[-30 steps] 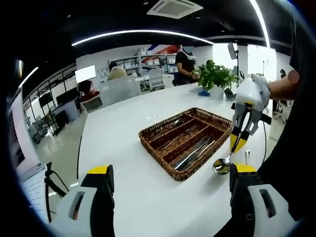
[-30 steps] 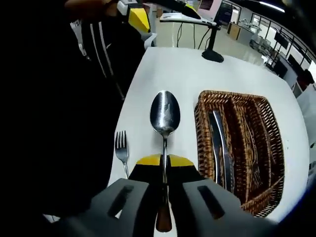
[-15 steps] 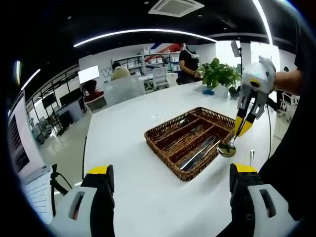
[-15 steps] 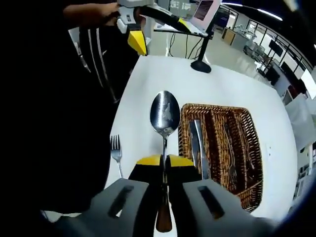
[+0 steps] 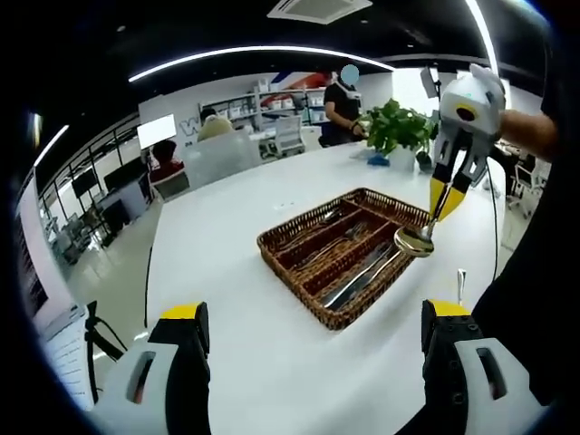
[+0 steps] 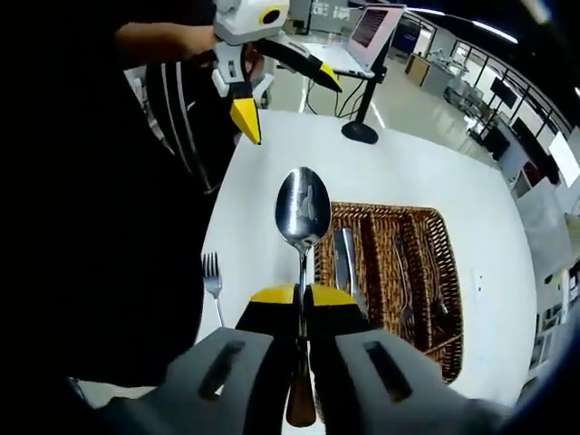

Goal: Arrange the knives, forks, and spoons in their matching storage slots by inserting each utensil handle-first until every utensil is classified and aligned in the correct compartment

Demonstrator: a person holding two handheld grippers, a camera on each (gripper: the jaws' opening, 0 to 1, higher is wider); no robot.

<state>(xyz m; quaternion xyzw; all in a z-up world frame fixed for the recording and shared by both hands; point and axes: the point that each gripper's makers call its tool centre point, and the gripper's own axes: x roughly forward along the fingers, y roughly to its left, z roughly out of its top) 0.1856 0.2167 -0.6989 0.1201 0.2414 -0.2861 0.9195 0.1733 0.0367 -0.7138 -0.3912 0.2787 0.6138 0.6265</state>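
Observation:
A steel spoon (image 6: 303,207) with a wooden handle end points bowl-forward from my right gripper (image 6: 302,294), which is shut on its stem. In the left gripper view that gripper (image 5: 450,195) hangs at the upper right, with the spoon bowl (image 5: 414,240) above the near right edge of the wicker cutlery basket (image 5: 299,292). Knives (image 5: 358,281) lie in the basket's nearest slot, and other utensils lie in the slots behind. A fork (image 6: 212,276) lies on the white table left of the basket (image 6: 451,299). My left gripper (image 5: 313,317) is open above the table, holding nothing.
The white table (image 5: 217,236) stretches far beyond the basket, with a potted plant (image 5: 399,136) at its far end. People sit and stand behind it. A person's dark torso (image 6: 109,227) stands at the table edge beside the fork. A stand with a laptop (image 6: 362,54) is on the floor.
My right gripper has carried the spoon up off the table and over the basket's near edge. The left gripper's jaws stay open and unchanged.

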